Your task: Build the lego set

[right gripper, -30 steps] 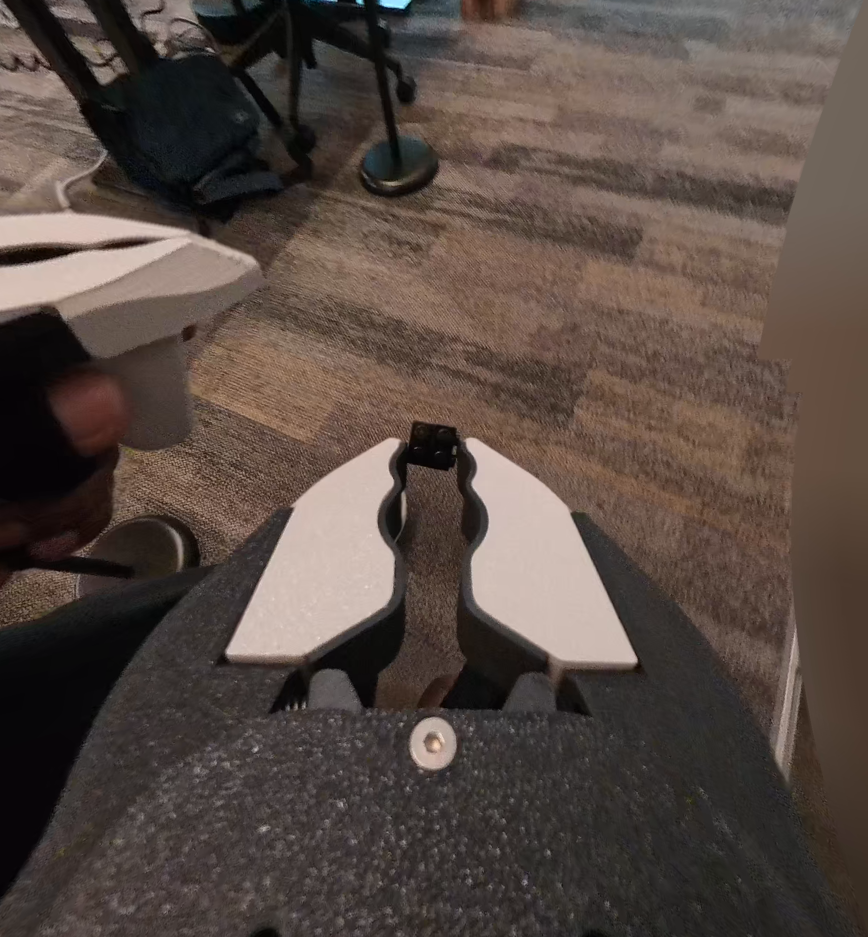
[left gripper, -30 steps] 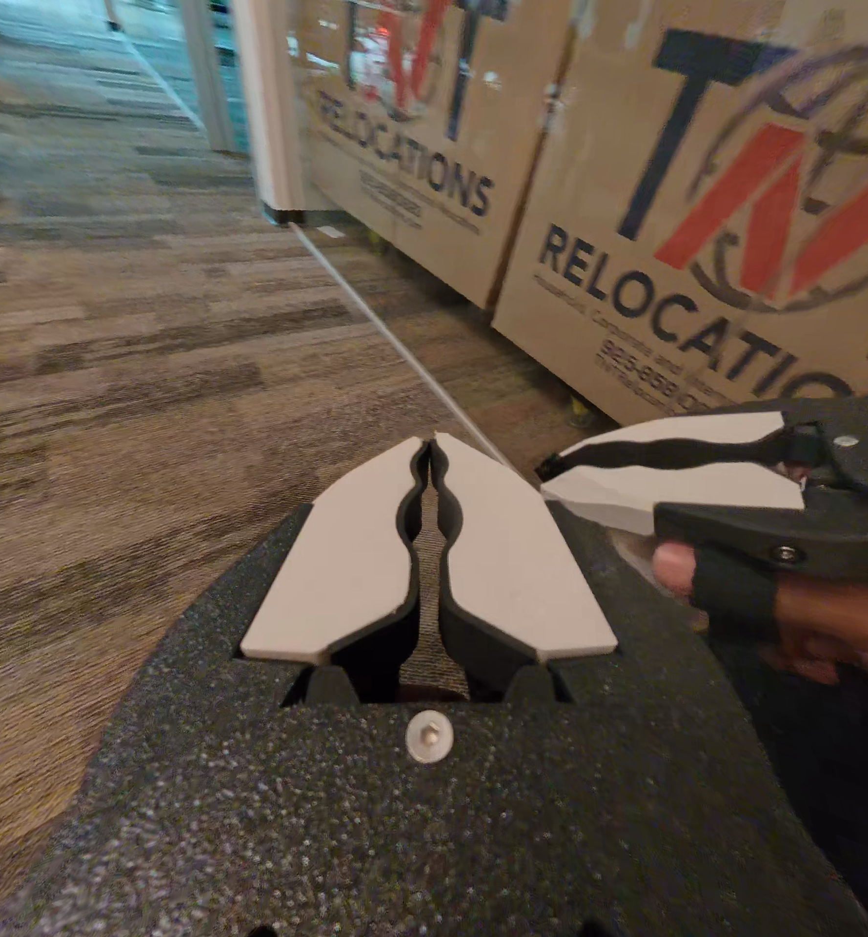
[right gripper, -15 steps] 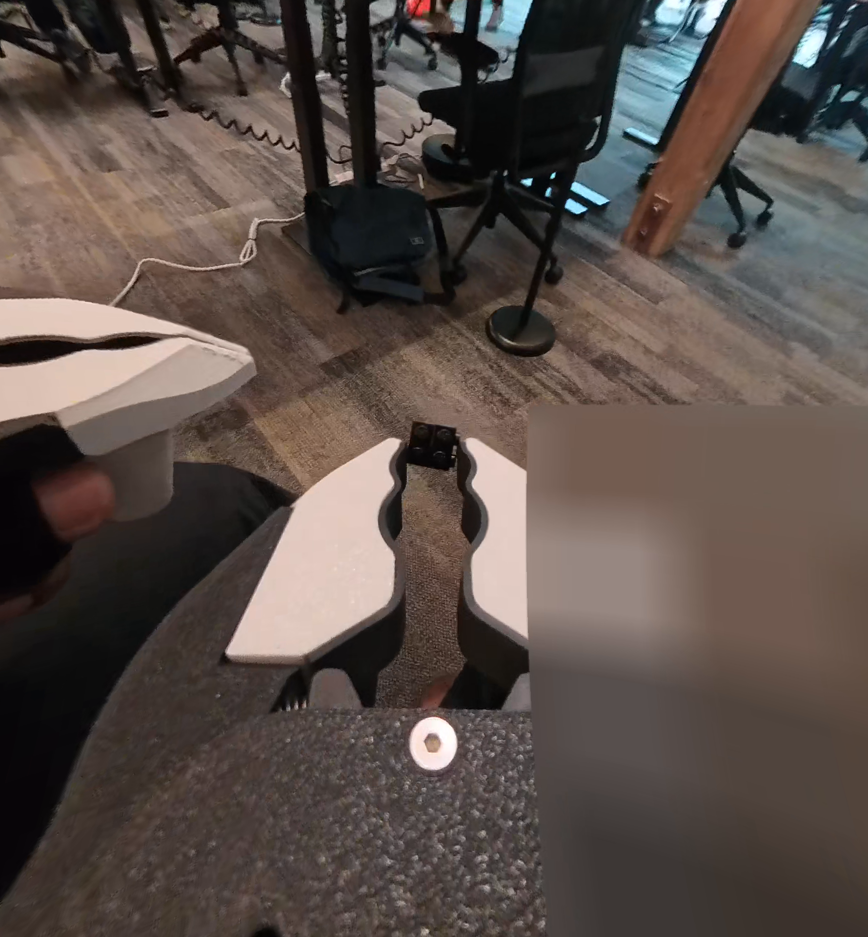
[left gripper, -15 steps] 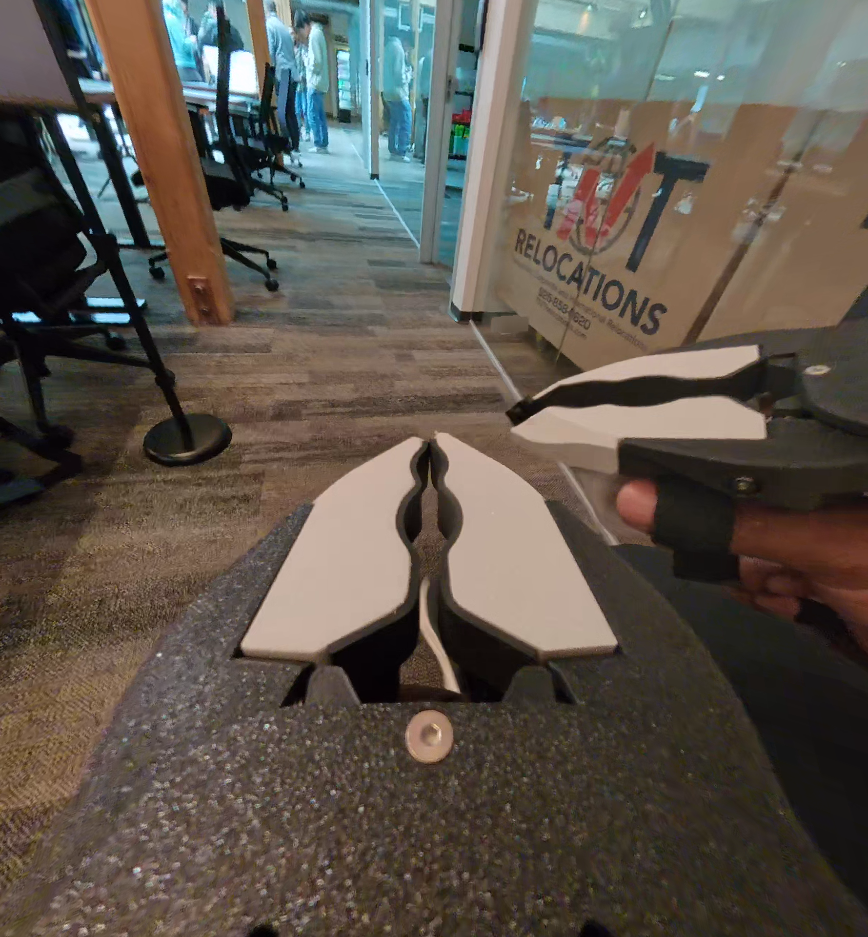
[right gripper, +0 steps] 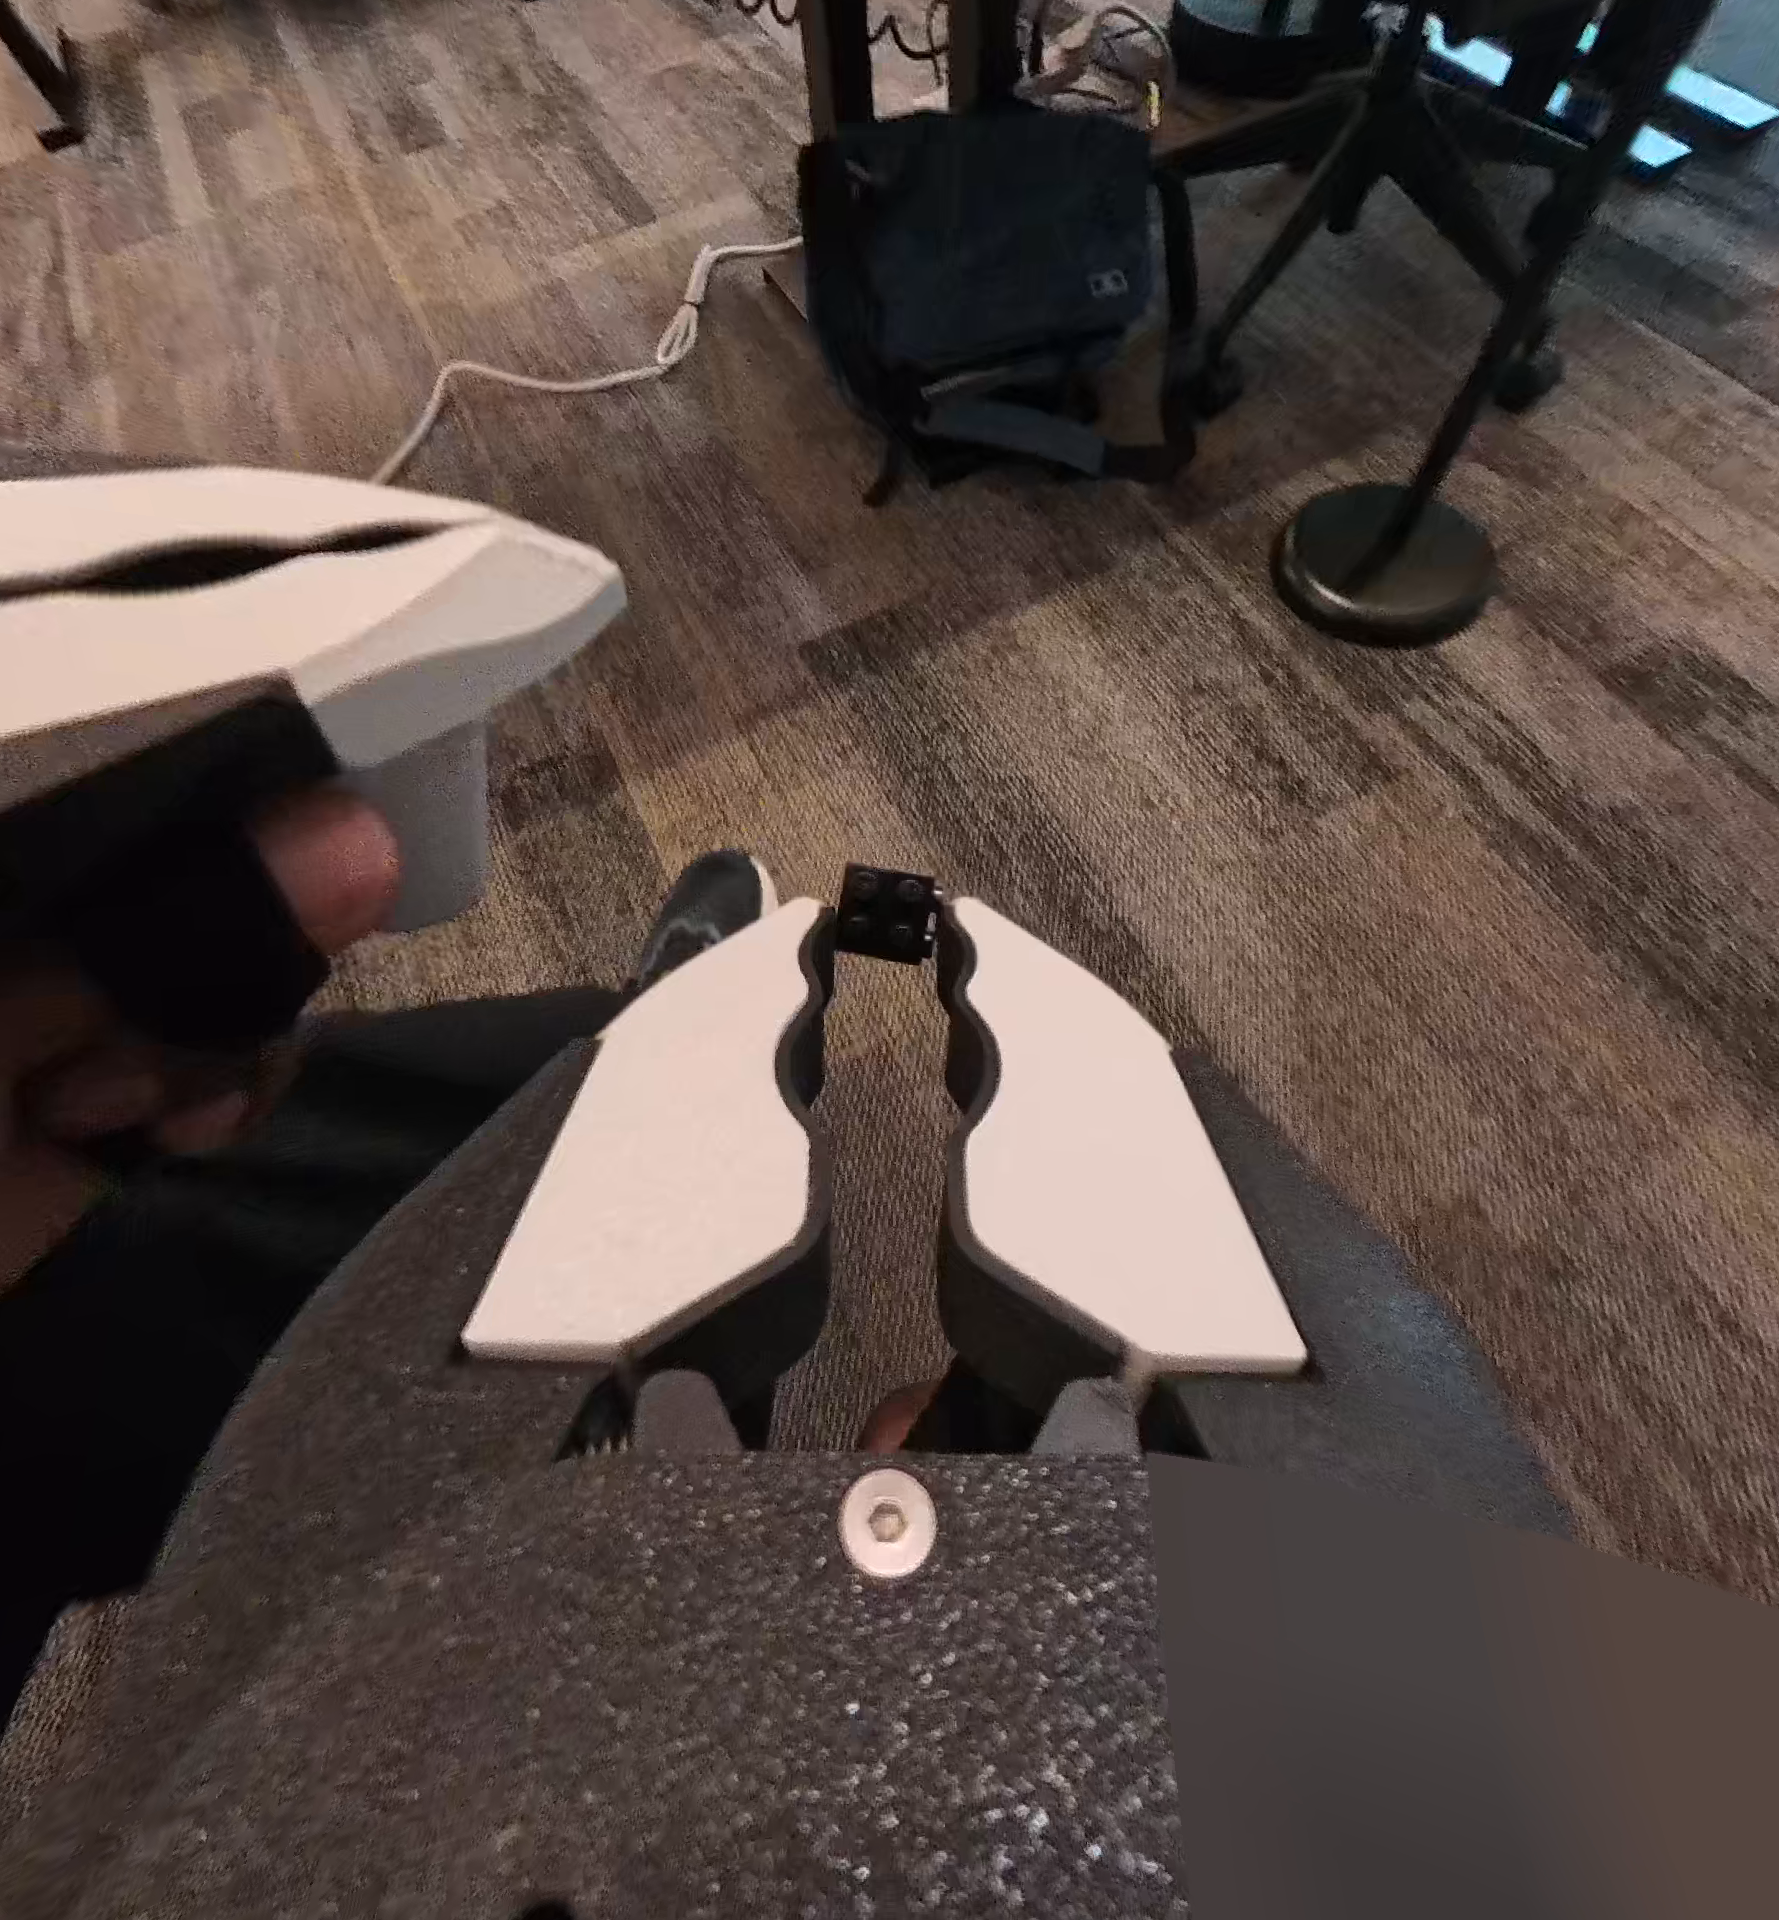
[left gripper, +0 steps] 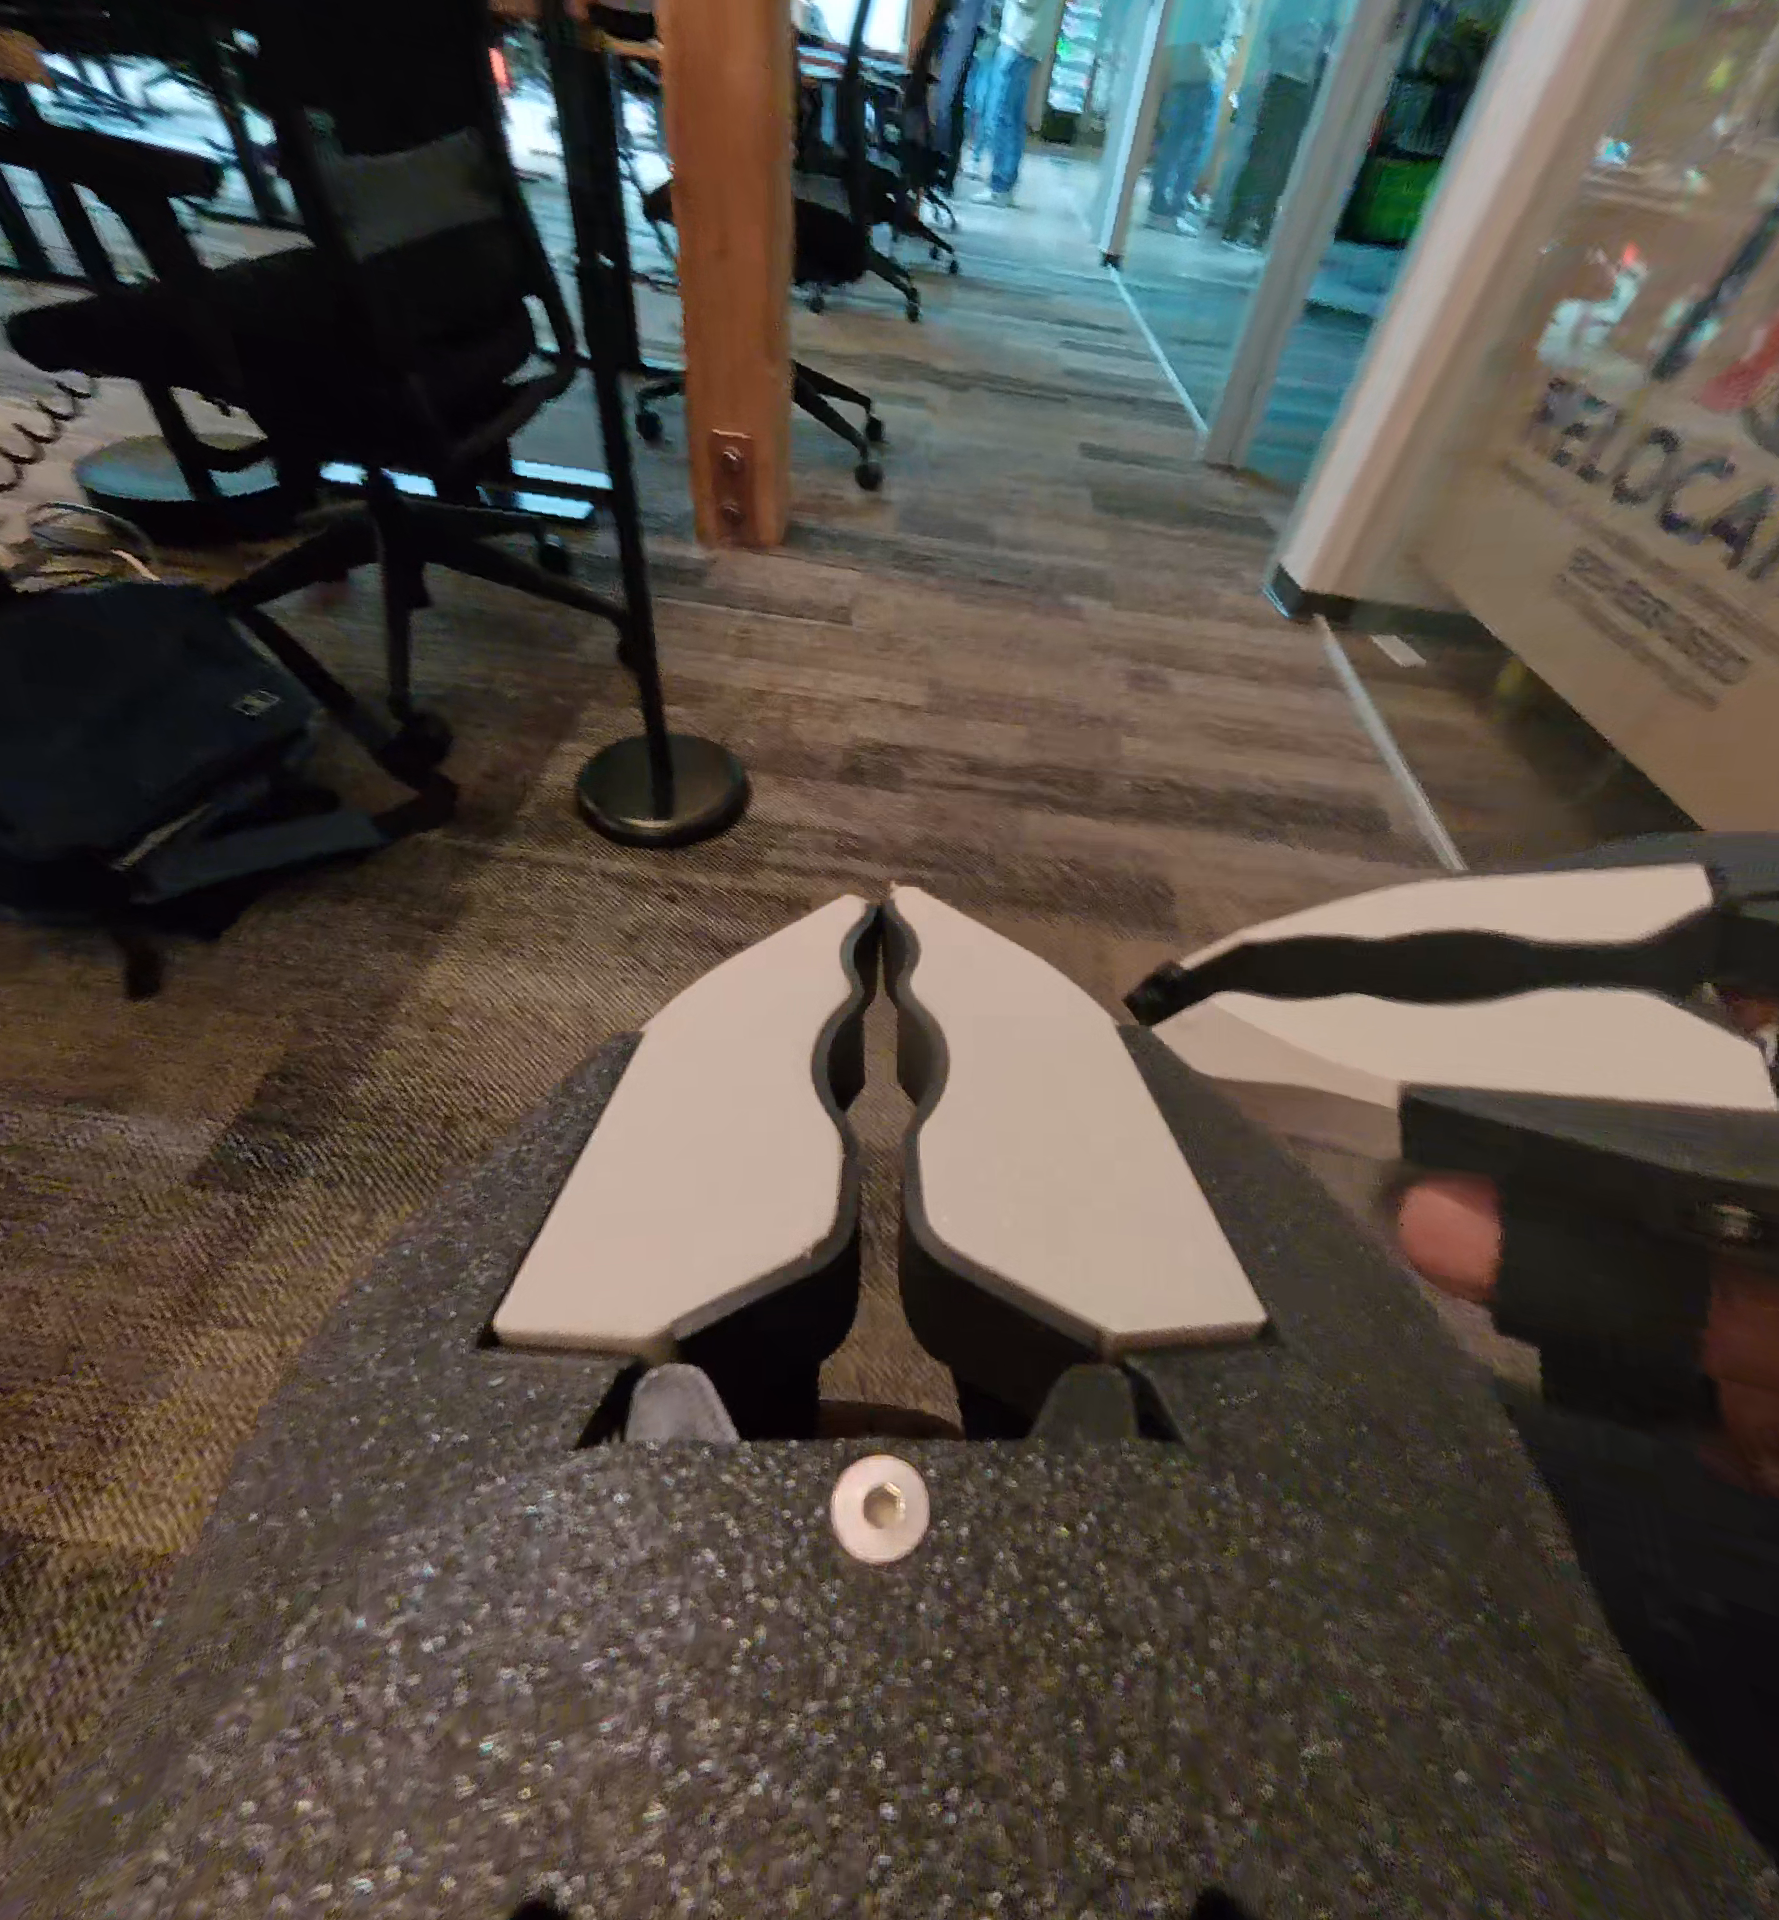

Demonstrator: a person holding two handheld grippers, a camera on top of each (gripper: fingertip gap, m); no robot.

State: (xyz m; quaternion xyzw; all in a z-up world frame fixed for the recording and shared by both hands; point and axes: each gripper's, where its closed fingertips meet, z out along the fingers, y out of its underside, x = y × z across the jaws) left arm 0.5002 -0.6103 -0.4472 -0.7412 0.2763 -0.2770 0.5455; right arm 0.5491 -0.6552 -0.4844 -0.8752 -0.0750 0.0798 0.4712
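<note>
The left gripper point(left gripper: 883, 902) has its tips together, with nothing between them. Right of it, the right gripper point(left gripper: 1147, 1000) pinches a small black piece point(left gripper: 1155, 987). Behind the left gripper stands a round black stand base point(left gripper: 661, 788) on the carpet point(left gripper: 1020, 665).

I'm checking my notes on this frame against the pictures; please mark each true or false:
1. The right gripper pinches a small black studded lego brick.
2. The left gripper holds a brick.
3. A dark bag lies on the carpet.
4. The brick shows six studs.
1. True: the right gripper is shut on the small black studded lego brick at its fingertips.
2. False: the left gripper is shut with nothing between its fingers.
3. True: the dark fabric bag rests on the grey-brown striped carpet.
4. False: four studs show.
</note>
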